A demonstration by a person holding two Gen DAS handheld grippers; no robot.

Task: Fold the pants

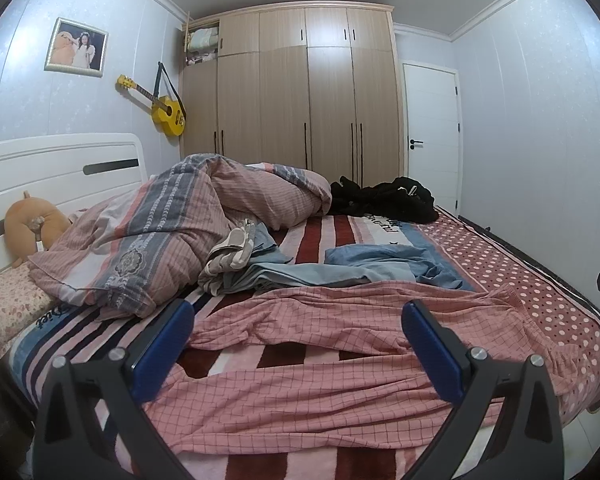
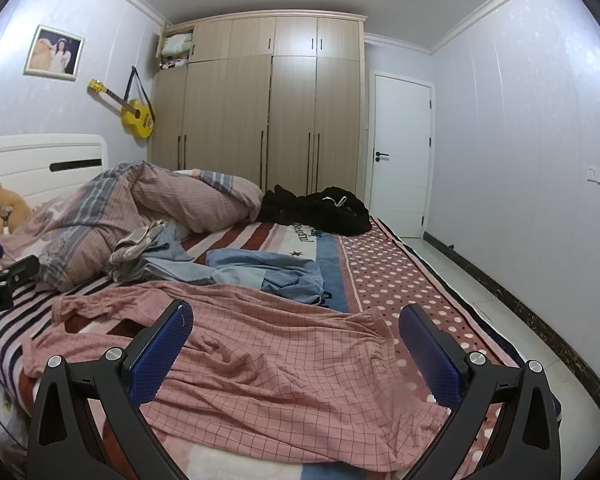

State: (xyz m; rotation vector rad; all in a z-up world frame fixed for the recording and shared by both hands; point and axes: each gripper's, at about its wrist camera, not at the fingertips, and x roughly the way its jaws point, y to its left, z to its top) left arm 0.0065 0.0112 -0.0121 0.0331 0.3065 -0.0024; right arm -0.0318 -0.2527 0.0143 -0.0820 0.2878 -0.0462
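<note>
Pink checked pants lie spread and wrinkled across the near part of the bed, legs toward the left, elastic waistband toward the right. My left gripper is open and empty, hovering above the legs. My right gripper is open and empty, hovering above the waist end. The left gripper also shows at the left edge of the right wrist view.
The striped and dotted blanket covers the bed. Behind the pants lie blue clothes, a bunched pink-grey duvet and black clothes. A plush toy sits by the headboard. The bed's right edge drops to tiled floor.
</note>
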